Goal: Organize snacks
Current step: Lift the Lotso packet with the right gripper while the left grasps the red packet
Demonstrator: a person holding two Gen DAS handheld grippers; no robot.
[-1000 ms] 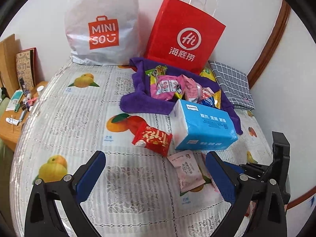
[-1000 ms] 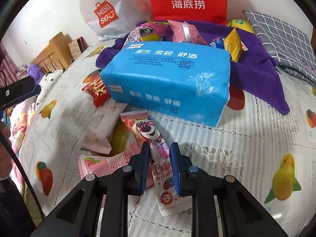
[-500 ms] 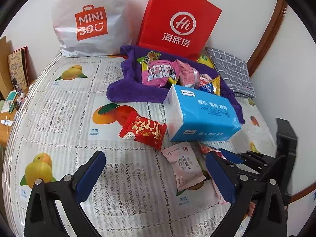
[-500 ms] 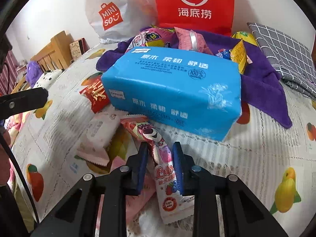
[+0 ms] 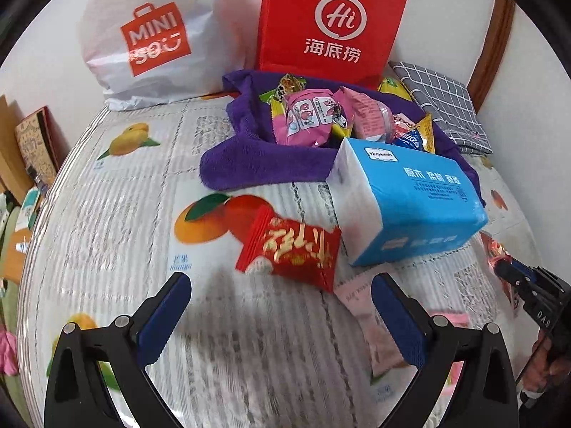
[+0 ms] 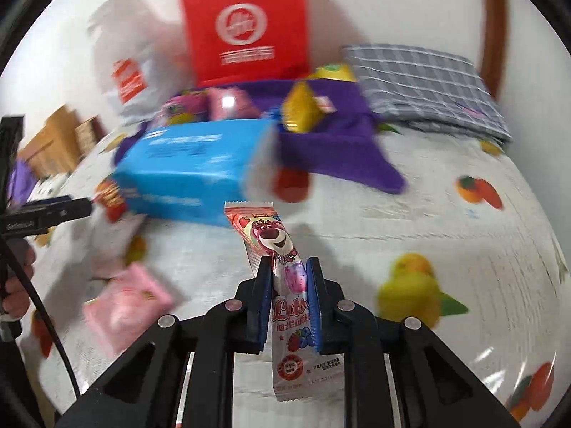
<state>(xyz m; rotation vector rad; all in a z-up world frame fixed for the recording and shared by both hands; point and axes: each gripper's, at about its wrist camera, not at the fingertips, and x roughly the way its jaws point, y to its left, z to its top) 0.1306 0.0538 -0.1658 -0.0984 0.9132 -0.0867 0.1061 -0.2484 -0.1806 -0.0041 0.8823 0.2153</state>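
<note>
My right gripper (image 6: 288, 276) is shut on a long pink bear-print snack packet (image 6: 276, 246) and holds it lifted above the bed. My left gripper (image 5: 280, 305) is open and empty, low over the bed just in front of a red snack packet (image 5: 291, 249). A pale pink packet (image 5: 371, 324) lies by its right finger. A blue tissue pack (image 5: 410, 203) lies behind the red packet. Several snacks (image 5: 314, 117) sit piled on a purple towel (image 5: 249, 164). Another pink packet (image 6: 125, 308) lies at the left in the right wrist view.
A white Miniso bag (image 5: 150, 35) and a red paper bag (image 5: 332, 21) stand against the wall. A grey checked cloth (image 5: 442, 103) lies at the back right. The bed has a fruit-print cover (image 5: 125, 214). A wooden bedside table (image 5: 21, 242) is at the left.
My right gripper has lifted the bear-print packet off the bed and swung right, away from the tissue pack. My left gripper has moved forward and lower toward the red packet.
</note>
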